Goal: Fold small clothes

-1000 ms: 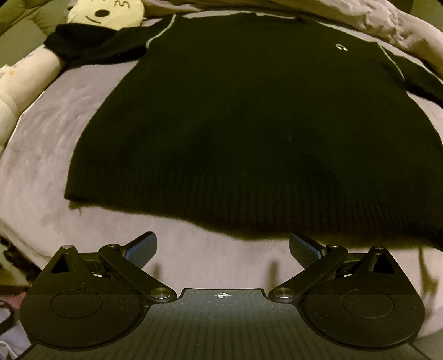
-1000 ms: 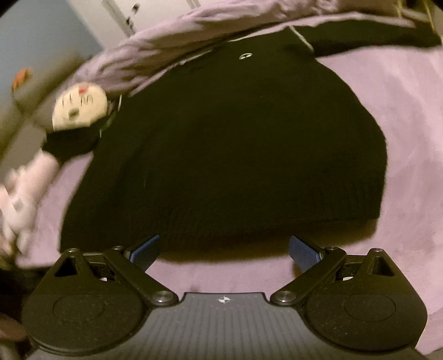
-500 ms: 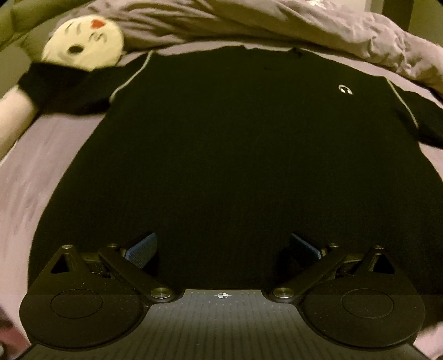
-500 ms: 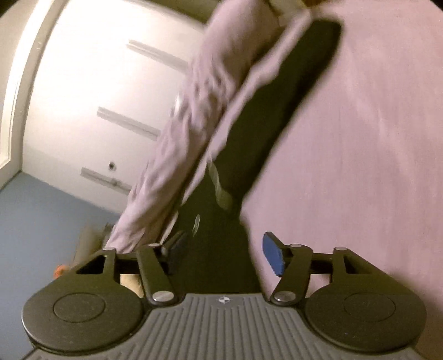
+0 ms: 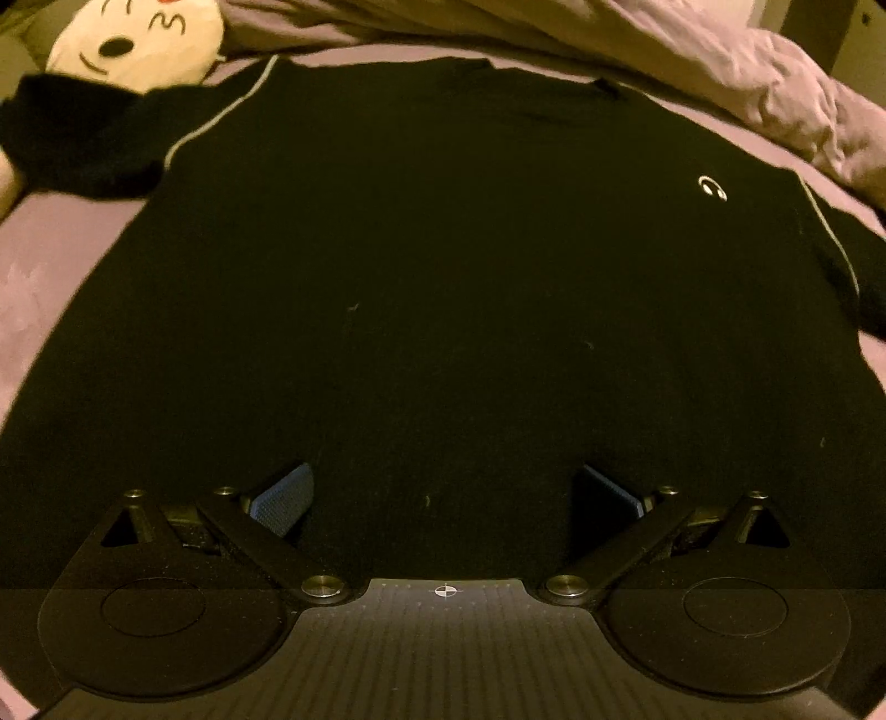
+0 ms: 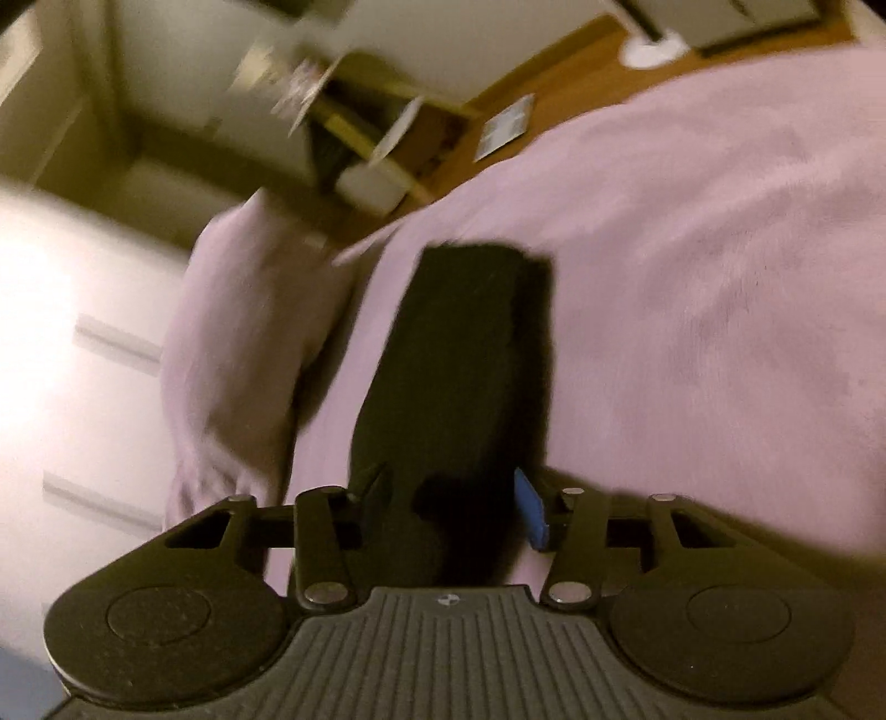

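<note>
Sleeve apparently between closing right claw

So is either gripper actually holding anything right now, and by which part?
Nothing is held yet. The left gripper is open over the black sweater; the right gripper is closing with the sleeve between its pads.

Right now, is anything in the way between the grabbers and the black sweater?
Nothing visible. The left gripper is open right over the black sweater. The right gripper is closing with the sleeve already between its fingers. The plush toy sits off by the other sleeve.
</note>
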